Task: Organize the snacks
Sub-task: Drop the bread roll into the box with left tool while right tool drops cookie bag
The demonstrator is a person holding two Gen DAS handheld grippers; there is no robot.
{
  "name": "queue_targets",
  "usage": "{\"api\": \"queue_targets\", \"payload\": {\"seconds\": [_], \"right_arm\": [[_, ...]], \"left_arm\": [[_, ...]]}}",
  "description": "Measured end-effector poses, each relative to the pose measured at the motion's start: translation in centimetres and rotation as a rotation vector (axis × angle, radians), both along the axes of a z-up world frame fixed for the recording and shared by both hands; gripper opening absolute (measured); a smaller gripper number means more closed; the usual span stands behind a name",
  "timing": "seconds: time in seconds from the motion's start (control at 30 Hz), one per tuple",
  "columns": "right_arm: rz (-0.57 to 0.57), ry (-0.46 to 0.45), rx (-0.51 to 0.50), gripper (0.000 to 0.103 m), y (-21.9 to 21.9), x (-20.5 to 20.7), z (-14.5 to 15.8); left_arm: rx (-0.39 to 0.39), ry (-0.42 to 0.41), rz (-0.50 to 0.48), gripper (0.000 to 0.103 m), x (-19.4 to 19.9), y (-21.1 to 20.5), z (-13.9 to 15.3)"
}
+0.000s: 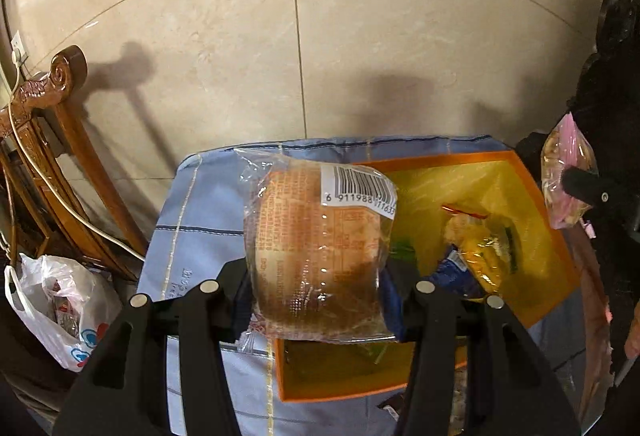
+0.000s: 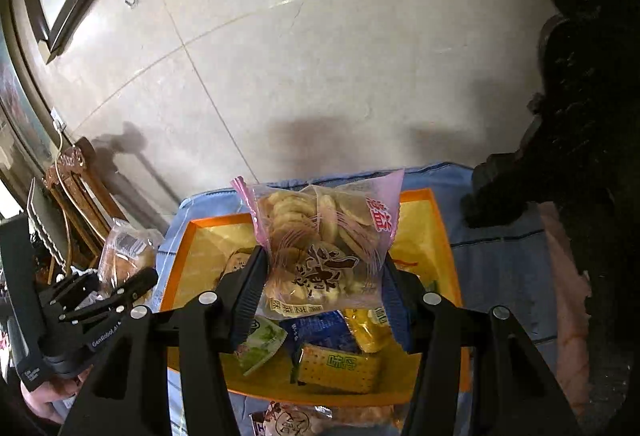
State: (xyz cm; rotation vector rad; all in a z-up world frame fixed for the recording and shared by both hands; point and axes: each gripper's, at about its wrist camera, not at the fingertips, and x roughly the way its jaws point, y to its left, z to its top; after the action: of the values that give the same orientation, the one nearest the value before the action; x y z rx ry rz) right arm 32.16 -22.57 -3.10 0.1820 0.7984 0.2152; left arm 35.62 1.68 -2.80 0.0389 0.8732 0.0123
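My left gripper (image 1: pixel 316 276) is shut on a clear-wrapped bread bun (image 1: pixel 320 248) with a barcode label, held over the left edge of the orange box (image 1: pixel 556 256). My right gripper (image 2: pixel 322 288) is shut on a pink-edged bag of round crackers (image 2: pixel 324 236), held above the same orange box (image 2: pixel 176 276). Several snack packets lie inside the box: a yellow one (image 1: pixel 484 252), a blue one (image 2: pixel 320 328), a green one (image 2: pixel 262 346) and a cracker pack (image 2: pixel 340 368). In the right wrist view the left gripper (image 2: pixel 116 288) with its bun (image 2: pixel 124 252) shows at the left.
The box stands on a blue checked cloth (image 1: pixel 200 220) against a beige tiled wall. A carved wooden chair (image 1: pixel 52 124) with a white cable and a white plastic bag (image 1: pixel 60 308) are at the left. A dark carved object (image 2: pixel 568 140) stands at the right. Another snack bag (image 2: pixel 296 420) lies in front of the box.
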Motion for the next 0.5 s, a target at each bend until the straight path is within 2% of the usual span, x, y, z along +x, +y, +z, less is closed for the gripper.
{"api": "queue_targets", "payload": {"seconds": [0.13, 0.17, 0.2, 0.23, 0.27, 0.3, 0.4, 0.5], "right_arm": [[0.008, 0.012, -0.016, 0.055, 0.4, 0.6, -0.8], [0.006, 0.018, -0.022, 0.058, 0.5, 0.8, -1.0], [0.013, 0.023, -0.03, 0.062, 0.6, 1.0, -1.2], [0.039, 0.043, -0.045, 0.086, 1.1, 1.2, -1.5], [0.063, 0.071, -0.059, 0.099, 1.5, 1.5, -1.9], [0.064, 0.086, -0.082, 0.099, 1.9, 1.4, -2.3], [0.048, 0.07, -0.158, 0.099, 1.7, 0.6, -2.5], [0.012, 0.067, -0.123, 0.099, -0.4, -2.0, -1.9]], "left_arm": [[-0.013, 0.018, 0.017, 0.05, 0.3, 0.9, -0.4], [-0.024, 0.015, 0.022, 0.055, 0.3, 1.1, -0.5], [-0.036, 0.009, 0.023, 0.067, 0.4, 1.1, -0.5], [-0.038, 0.004, 0.022, 0.099, 0.6, 1.0, -0.7], [-0.015, -0.013, 0.043, 0.099, 0.6, 1.0, -0.9], [0.02, -0.026, 0.062, 0.099, 0.5, 0.9, -1.1], [0.004, -0.011, 0.039, 0.099, -0.1, 1.1, -1.2], [-0.025, -0.004, 0.034, 0.099, -2.3, 2.2, -1.1]]}}
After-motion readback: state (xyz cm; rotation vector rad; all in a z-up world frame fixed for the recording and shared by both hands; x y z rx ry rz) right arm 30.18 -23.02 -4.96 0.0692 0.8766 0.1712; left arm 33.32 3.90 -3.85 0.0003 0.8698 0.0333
